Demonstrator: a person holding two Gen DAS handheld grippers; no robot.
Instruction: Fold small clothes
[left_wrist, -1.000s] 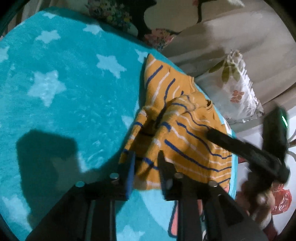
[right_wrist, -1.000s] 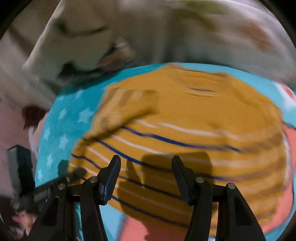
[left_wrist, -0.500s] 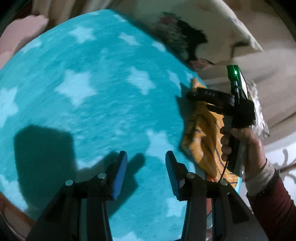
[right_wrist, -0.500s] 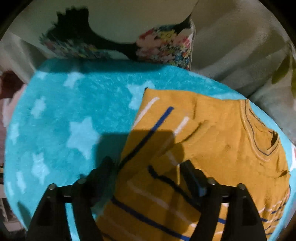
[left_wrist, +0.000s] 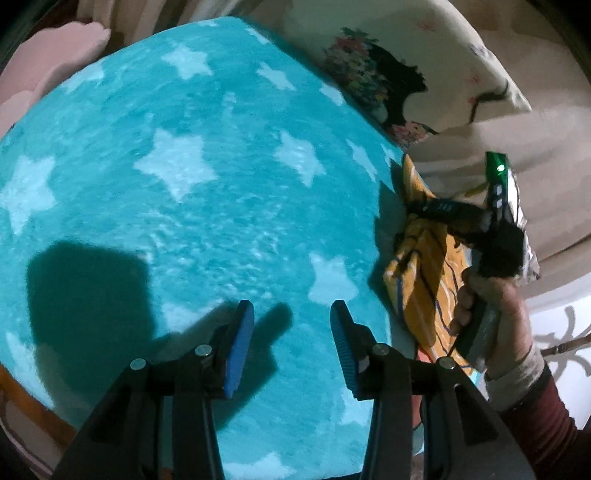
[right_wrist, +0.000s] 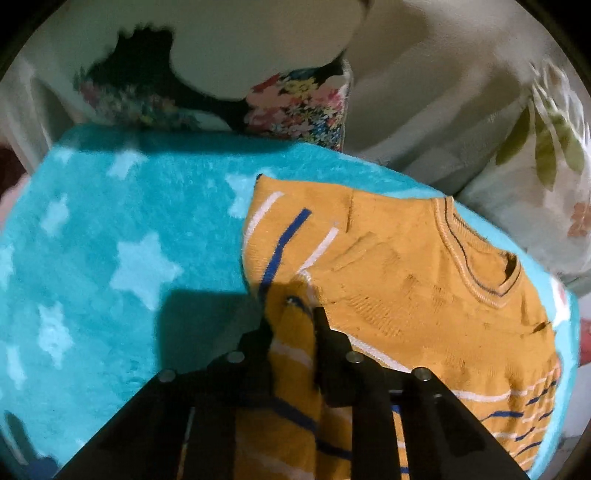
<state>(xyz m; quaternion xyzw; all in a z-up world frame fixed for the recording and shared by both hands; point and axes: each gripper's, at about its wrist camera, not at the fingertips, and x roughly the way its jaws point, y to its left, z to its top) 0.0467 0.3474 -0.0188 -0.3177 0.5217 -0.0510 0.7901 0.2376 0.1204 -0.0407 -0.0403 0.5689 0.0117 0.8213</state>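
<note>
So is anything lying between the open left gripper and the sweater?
Nothing visible. Only bare star blanket lies between the left gripper and the sweater off to its right. The right gripper is already shut on a fold of the sweater.

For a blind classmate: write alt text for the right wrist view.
The right tool is shut on a bunched fold of an orange striped sweater, which lies on a teal star-patterned blanket. Floral pillows sit behind.
</note>
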